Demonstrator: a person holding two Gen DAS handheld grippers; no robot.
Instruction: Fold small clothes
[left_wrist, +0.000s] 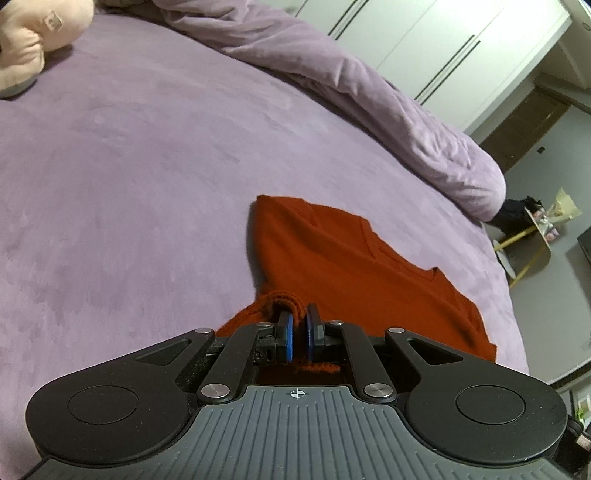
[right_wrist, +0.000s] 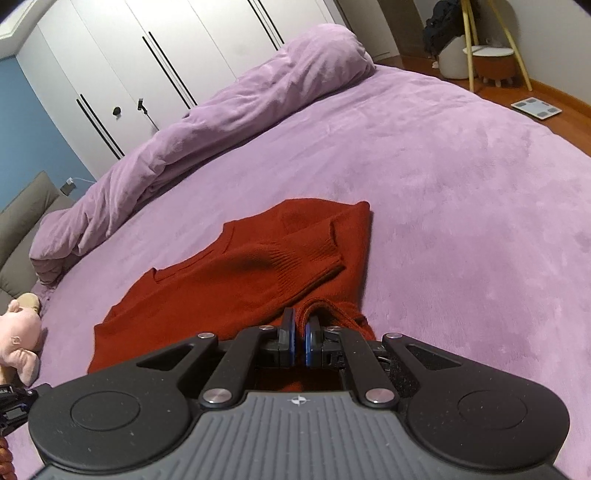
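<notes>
A small rust-red knit sweater (left_wrist: 354, 258) lies on the purple bed (left_wrist: 129, 166), with a sleeve folded across its body in the right wrist view (right_wrist: 258, 273). My left gripper (left_wrist: 299, 319) is shut on the sweater's near ribbed edge at one corner. My right gripper (right_wrist: 300, 321) is shut on the ribbed edge at the other corner. Both hold the cloth just above the bed, with knit bunched around the blue pads (left_wrist: 289, 336).
A rolled purple duvet (left_wrist: 369, 92) lies along the far side of the bed (right_wrist: 461, 184). A pink plush toy (left_wrist: 33, 40) sits at the head end, also in the right wrist view (right_wrist: 18, 339). White wardrobes (right_wrist: 166, 55) stand behind. A stool (right_wrist: 495, 62) stands on the floor.
</notes>
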